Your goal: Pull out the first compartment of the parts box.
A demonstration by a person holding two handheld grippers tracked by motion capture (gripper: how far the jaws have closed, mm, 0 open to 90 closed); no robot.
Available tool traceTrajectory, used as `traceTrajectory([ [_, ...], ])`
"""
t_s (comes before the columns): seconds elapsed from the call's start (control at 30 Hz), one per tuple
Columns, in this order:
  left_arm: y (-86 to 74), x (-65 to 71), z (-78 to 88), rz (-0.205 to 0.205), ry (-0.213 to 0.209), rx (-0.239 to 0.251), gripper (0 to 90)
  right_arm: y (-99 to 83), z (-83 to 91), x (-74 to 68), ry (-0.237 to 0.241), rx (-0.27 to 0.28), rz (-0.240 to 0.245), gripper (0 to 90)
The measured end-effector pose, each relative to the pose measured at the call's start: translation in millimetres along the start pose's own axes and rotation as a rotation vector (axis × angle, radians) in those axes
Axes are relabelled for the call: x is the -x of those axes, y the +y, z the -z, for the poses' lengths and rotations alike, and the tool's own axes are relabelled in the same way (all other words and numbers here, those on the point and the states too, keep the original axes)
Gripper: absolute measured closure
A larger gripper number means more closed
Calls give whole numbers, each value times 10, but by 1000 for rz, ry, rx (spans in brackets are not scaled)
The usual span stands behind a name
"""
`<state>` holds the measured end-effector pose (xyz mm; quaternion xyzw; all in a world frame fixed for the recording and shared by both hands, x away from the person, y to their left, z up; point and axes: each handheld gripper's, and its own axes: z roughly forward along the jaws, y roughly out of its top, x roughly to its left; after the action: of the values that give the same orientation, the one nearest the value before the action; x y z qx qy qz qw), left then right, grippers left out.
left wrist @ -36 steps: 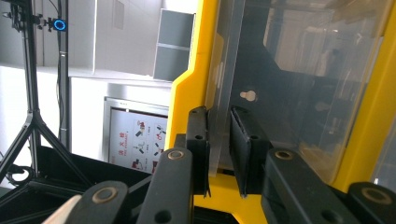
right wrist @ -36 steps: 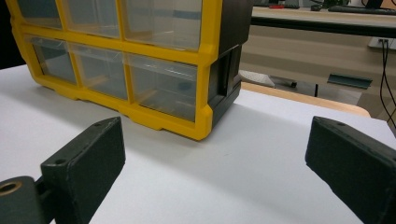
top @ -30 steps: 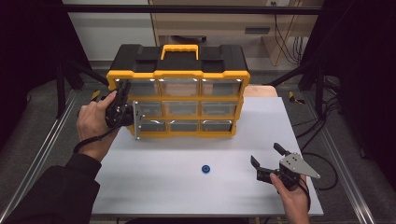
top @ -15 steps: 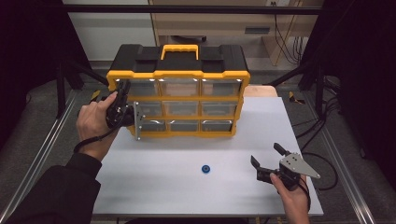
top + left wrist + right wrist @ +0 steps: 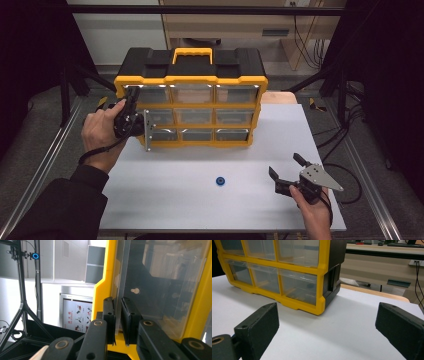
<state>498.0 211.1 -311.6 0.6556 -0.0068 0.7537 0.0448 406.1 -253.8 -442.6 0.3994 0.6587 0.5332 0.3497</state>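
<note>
As seen in the high view, the left gripper (image 5: 131, 116) held the front lip of a clear drawer (image 5: 148, 131) drawn partway out of the bottom-left bay of the yellow-and-black organiser (image 5: 192, 95) at the back of the white table (image 5: 165, 200); the right gripper (image 5: 289, 173) rested near the front right, jaws spread and empty, with a small blue ring (image 5: 219, 180) lying apart to its left. In the left gripper view, the fingertips (image 5: 109, 315) were closed on the thin transparent drawer wall (image 5: 120, 285): stiff, smooth plastic, judged light, slippery and liable to crack, best taken at the lip. In the right gripper view, the wide jaws framed the organiser's corner (image 5: 322, 302), glossy and hard-edged
</note>
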Motion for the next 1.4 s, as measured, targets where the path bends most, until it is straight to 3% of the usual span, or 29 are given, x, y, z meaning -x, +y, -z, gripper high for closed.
traceTrajectory([
  [1.4,38,-42,374,-18,14,0,816,-3,-14,-12,7,5,-1,51],
])
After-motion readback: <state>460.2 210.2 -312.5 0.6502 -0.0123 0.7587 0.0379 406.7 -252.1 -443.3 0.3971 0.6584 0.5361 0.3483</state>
